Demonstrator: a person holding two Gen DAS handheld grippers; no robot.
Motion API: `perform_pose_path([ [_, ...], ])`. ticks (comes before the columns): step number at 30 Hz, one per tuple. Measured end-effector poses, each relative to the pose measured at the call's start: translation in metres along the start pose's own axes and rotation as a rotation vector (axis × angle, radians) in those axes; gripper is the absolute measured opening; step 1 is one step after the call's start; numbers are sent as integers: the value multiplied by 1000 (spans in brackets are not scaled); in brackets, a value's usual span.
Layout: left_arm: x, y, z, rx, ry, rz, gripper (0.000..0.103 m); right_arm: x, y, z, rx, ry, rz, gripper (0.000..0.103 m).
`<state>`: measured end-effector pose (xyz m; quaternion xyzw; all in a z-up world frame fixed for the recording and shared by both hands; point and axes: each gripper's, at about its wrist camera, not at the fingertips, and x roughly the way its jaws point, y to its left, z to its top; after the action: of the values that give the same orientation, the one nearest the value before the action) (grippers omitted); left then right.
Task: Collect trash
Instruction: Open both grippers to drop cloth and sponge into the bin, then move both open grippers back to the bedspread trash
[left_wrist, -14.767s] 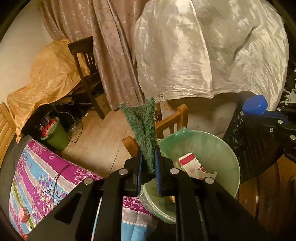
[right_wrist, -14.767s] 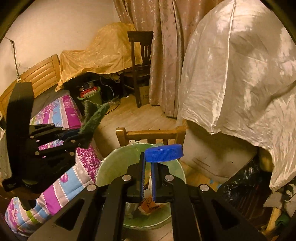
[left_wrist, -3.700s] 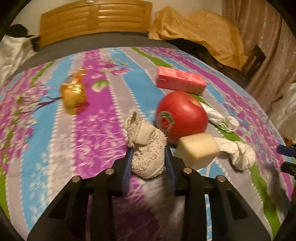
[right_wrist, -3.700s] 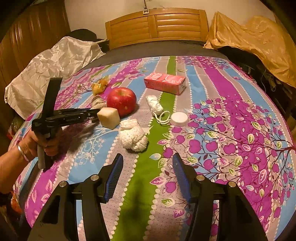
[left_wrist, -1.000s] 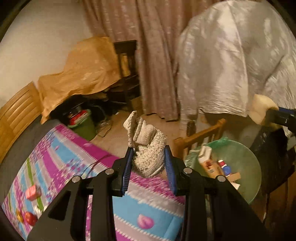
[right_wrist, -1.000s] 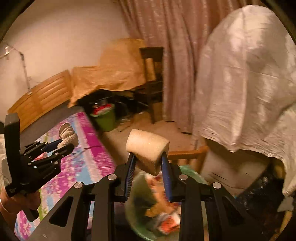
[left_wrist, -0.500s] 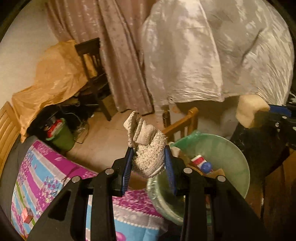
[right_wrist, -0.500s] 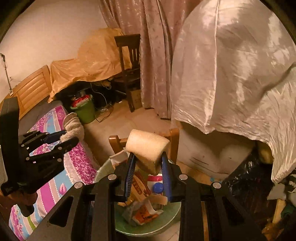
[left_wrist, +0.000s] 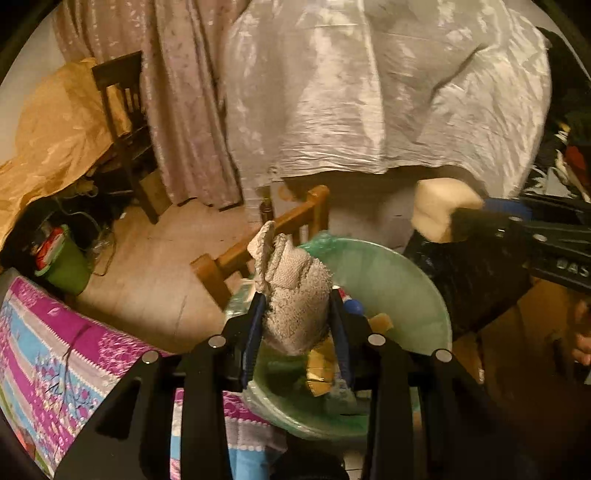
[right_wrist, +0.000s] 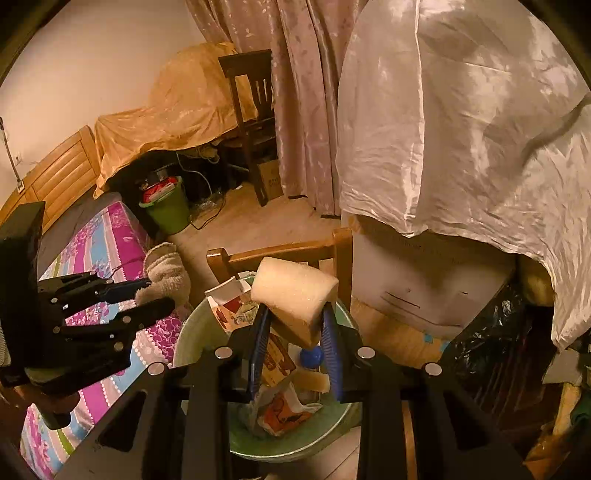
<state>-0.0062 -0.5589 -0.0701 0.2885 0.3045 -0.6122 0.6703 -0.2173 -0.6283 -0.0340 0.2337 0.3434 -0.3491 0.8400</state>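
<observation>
Drop-off is in hand: the left gripper (left_wrist: 297, 326), its jaws opening around the knotted rag (left_wrist: 293, 291), hangs over the near rim of the green-lined bin (left_wrist: 417, 280). The rag stands upright, its long axis vertical, its tip pointing up. The right gripper (right_wrist: 293, 347) clamps the foam block (right_wrist: 295, 295) above the bin's middle, tilted long axis across the jaws; next, both must let go.

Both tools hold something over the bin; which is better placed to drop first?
The left tool. Its jaws are opening around the grey rag, right over the green-lined bin. The right tool is also above the bin, with its jaws clamped on the yellow sponge.
</observation>
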Motion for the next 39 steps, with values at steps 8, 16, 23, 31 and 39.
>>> perform_pose_path([
  [8,-1,11,-3,-60,-12,4,74,5,2,-2,-7,-1,6,59],
  [16,-19,34,-13,-144,-56,53,74,0,3,0,-4,-29,36,57],
  [23,-65,73,-75,-263,-145,273,74,-11,63,-6,-78,-194,88,57],
  [31,-136,161,-210,-586,-116,605,74,-1,186,-19,-193,-271,233,57],
  [39,-216,237,-369,-975,-47,859,74,40,360,-64,-406,-108,457,58],
])
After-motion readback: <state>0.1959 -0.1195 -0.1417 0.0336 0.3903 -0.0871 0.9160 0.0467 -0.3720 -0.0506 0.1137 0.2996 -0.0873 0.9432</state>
